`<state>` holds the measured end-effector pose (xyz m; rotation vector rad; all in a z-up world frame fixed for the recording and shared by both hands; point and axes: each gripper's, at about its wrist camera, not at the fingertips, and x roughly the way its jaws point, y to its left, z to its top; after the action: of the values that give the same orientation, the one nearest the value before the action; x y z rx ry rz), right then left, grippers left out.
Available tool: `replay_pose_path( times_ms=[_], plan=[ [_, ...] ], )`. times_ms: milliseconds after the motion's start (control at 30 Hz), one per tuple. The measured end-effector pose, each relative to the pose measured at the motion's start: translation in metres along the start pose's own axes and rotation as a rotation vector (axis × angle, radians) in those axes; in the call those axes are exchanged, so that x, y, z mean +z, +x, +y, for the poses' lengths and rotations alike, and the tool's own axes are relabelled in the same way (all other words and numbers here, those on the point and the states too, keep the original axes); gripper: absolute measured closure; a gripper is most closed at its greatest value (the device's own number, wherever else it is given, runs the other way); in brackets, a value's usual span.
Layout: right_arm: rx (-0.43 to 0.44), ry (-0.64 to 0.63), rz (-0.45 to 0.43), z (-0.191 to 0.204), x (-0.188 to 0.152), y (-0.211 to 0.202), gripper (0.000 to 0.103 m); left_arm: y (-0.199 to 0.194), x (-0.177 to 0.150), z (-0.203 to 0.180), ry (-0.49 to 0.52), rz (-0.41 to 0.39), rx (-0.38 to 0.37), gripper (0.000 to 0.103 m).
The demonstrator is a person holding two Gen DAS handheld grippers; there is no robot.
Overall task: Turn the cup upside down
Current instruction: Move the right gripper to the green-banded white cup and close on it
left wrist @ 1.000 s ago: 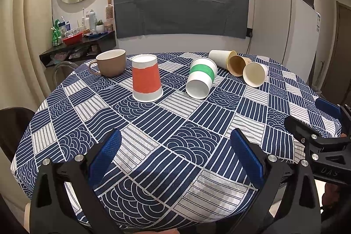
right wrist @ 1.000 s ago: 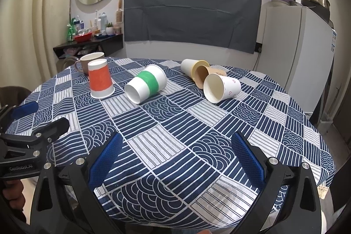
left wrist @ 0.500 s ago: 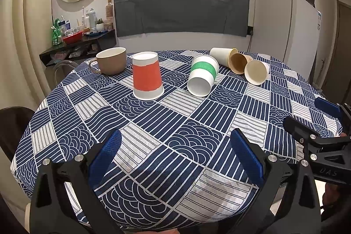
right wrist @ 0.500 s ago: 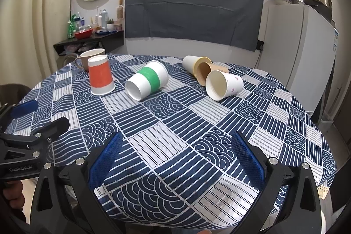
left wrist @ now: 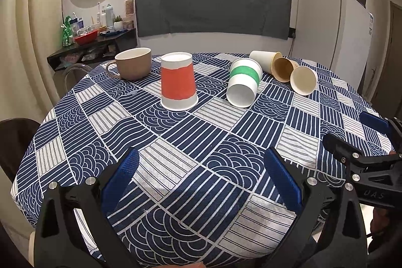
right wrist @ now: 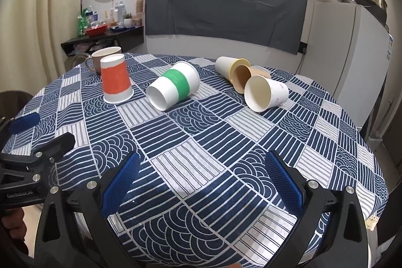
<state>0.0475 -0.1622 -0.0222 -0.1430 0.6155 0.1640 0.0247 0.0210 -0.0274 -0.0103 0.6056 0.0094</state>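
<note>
Blue-and-white patterned cloth covers the round counter point(left wrist: 176, 142). An orange cup point(left wrist: 178, 81) stands upside down toward the far left edge, just in front of a brown mug point(left wrist: 134, 63) that sits upright. A green-banded cup point(left wrist: 243, 83) lies on its side near the far middle, mouth toward the cameras. Toward the far right edge three more paper cups lie tipped together: a white cup point(right wrist: 227, 67), a tan cup point(right wrist: 241, 78) and a cream cup point(right wrist: 263, 93). The left gripper point(left wrist: 201, 182) hangs over the near edge with its jaws spread wide and nothing between them. The right gripper point(right wrist: 201, 182) hangs over the near edge too, jaws likewise released.
</note>
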Motion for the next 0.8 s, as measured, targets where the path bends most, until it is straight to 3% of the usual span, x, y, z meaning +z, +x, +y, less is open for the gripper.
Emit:
replay_pose_path(
  times_ms=[400, 800],
  plan=[
    [-0.022, -0.041, 0.089, 0.029, 0.017, 0.043, 0.008, 0.026, -0.004, 0.031, -0.03, 0.044, 0.006, 0.006],
    [-0.066, -0.031, 0.208, 0.043, 0.074, 0.11, 0.008, 0.046, -0.01, 0.062, -0.049, 0.039, -0.009, 0.006]
  ],
)
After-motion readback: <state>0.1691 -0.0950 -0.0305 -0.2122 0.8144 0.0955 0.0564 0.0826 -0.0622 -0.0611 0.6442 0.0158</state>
